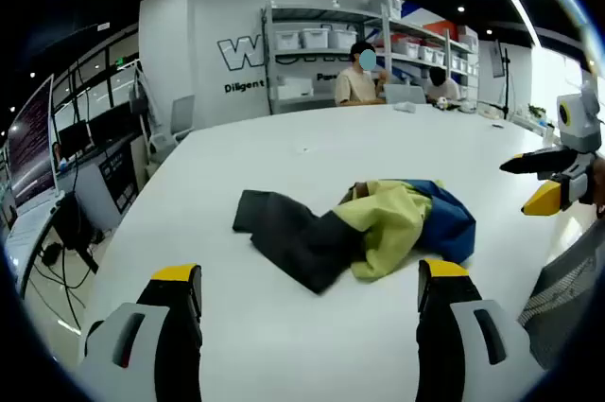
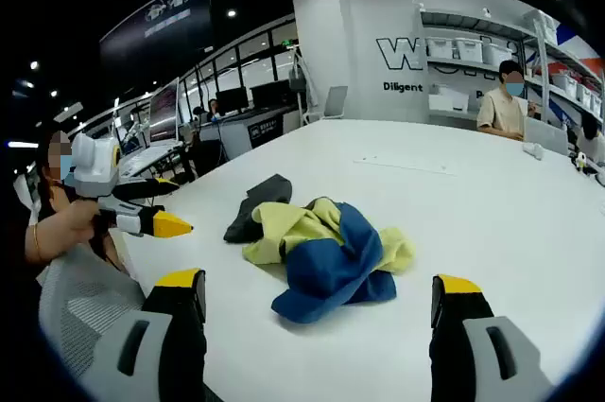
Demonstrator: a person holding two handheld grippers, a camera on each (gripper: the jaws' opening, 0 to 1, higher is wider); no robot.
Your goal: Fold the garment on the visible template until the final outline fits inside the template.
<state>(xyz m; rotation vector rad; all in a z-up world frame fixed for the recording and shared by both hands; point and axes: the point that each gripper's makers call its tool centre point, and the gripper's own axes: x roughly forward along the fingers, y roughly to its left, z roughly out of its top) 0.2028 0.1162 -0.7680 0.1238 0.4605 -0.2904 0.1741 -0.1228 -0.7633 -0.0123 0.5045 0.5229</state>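
Crumpled yellow, blue and black garment [image 1: 364, 230] hides its own outline; both tongs released.

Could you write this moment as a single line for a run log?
stage: before folding | garment: crumpled heap on white table, untouched | left gripper: open, empty | right gripper: open, empty
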